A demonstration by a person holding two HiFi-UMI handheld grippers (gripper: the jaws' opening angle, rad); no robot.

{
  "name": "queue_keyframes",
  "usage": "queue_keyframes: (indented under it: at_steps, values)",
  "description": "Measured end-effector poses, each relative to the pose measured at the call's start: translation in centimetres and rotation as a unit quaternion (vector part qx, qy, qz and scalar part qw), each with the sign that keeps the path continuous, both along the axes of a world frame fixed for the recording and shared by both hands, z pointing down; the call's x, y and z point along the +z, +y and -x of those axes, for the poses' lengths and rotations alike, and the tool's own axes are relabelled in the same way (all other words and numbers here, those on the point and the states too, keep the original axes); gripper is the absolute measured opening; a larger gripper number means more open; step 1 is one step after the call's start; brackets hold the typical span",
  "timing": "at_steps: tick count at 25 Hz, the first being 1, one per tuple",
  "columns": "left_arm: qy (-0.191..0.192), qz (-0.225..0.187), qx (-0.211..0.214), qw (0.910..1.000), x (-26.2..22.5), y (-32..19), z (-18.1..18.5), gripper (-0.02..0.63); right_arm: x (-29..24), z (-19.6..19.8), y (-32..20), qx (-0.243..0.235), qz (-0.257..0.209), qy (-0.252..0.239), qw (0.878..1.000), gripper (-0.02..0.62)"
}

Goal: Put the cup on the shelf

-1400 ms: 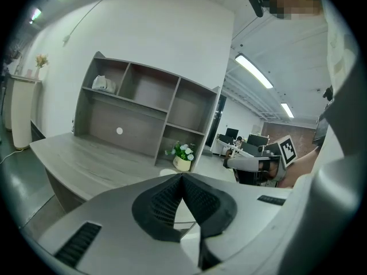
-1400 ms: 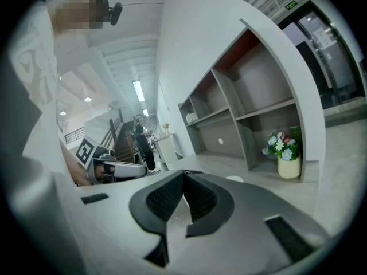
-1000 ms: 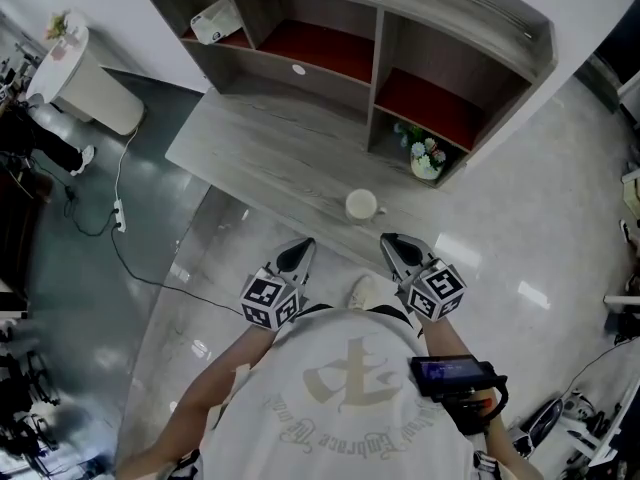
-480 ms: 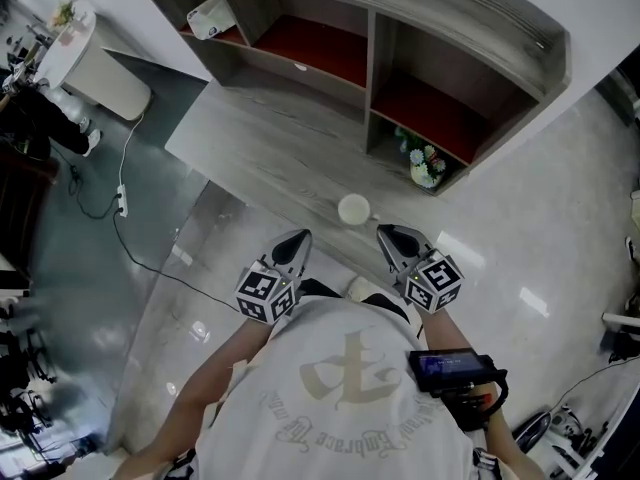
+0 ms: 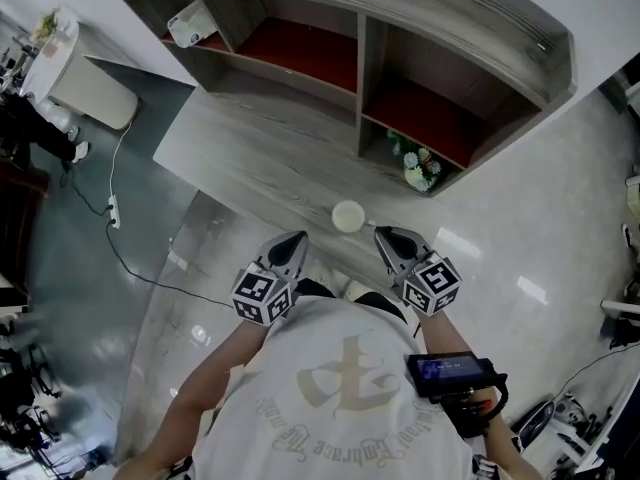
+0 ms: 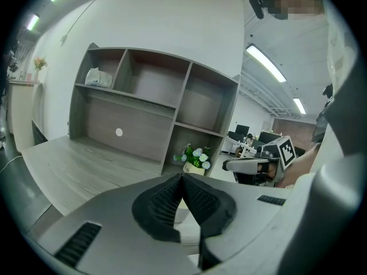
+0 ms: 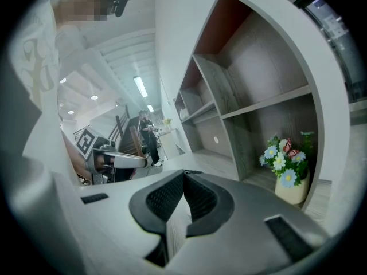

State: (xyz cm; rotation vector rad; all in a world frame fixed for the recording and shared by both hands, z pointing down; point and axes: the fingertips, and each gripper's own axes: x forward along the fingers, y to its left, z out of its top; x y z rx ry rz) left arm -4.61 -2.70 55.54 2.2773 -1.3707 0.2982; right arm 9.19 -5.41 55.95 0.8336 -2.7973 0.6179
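A small white cup (image 5: 348,216) stands upright on the grey wooden desk (image 5: 250,148), close to its front edge. Behind it rises the shelf unit (image 5: 362,48) with open compartments. My left gripper (image 5: 298,238) is just short of the desk edge, to the cup's left, its jaws shut with nothing in them. My right gripper (image 5: 382,234) is level with it at the cup's right, also shut and holding nothing. In the left gripper view the jaws (image 6: 182,177) meet at the tip, and likewise the right gripper (image 7: 184,174) in its own view.
A pot of flowers (image 5: 420,163) sits in the lower right compartment, also visible as a flower pot (image 7: 289,182). A white object (image 5: 185,30) lies in the upper left compartment. A cable (image 5: 115,203) trails on the floor at the left. A white bin (image 5: 75,73) stands beside the desk.
Both grippers have come a little closer to the desk edge and the cup. Their jaws stay shut. The cup has not moved on the desk.
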Motion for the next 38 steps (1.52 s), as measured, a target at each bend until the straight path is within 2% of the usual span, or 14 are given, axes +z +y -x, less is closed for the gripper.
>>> queue_keyframes:
  at_steps: [5,12,21,29,36,38]
  values:
    - [0.005,0.004,0.019,0.9998,0.1,-0.7,-0.9,0.002,0.7,-0.7,-0.4,0.001,-0.001,0.021,1.0,0.003]
    - [0.008,0.02,0.023,0.9995,1.6,-1.1,0.1,0.002,3.8,0.5,-0.8,-0.009,0.011,0.052,0.999,0.003]
    - [-0.003,0.027,0.032,0.9991,3.5,-1.7,1.3,0.002,7.4,2.5,-1.9,-0.021,0.03,0.064,0.997,0.003]
    - [-0.003,0.042,0.023,0.9988,5.6,-1.5,2.2,0.002,9.7,3.1,-2.8,-0.026,0.045,0.06,0.997,0.006]
    - [-0.004,0.039,0.011,0.9992,4.7,-0.6,2.9,0.002,10.0,3.0,-2.5,-0.031,0.039,0.082,0.995,0.006]
    - [-0.003,0.039,0.005,0.9992,4.6,-0.3,3.1,0.002,10.3,3.2,-2.4,-0.037,0.038,0.091,0.994,0.048]
